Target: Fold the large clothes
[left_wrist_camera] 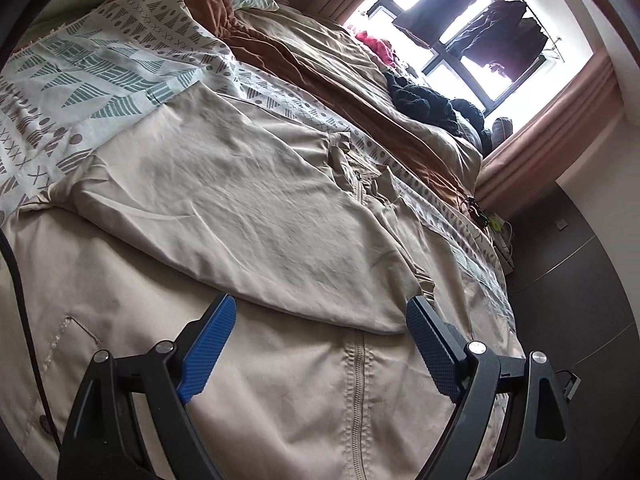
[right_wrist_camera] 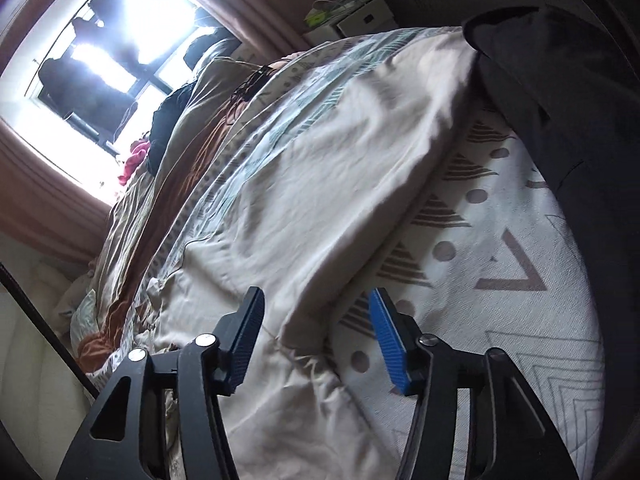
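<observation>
The beige jacket [left_wrist_camera: 224, 200] lies spread on the bed under both my claws, one side folded over its front so that the fold's edge runs from about nine o'clock to four o'clock in my left wrist view. Its zipper [left_wrist_camera: 357, 380] shows below that edge, at six o'clock, between my left fingers. In the right wrist view the same beige jacket [right_wrist_camera: 320, 168] fills the middle, its puckered edge toward six o'clock.

My left claw [left_wrist_camera: 320, 312] hangs over the jacket with its blue pads spread wide, nothing between them but the cloth lying below; it grips nothing. My right claw [right_wrist_camera: 316, 300] stands partly open above the jacket's edge, and its pads press on nothing either.

Under the jacket lies a white bedspread [left_wrist_camera: 80, 80] patterned with teal and brown triangles, dots and crosses, showing at ten o'clock in the left view and at three to five o'clock in the right [right_wrist_camera: 500, 260]. Beyond it is a brown and tan duvet [left_wrist_camera: 320, 80], bunched toward twelve o'clock. A dark heap of clothing [left_wrist_camera: 424, 100] sits near the window [left_wrist_camera: 460, 48] at one o'clock, where dark garments hang against the light beside pinkish curtains [left_wrist_camera: 560, 120]. A dark garment [right_wrist_camera: 560, 100] covers two o'clock in the right view.
</observation>
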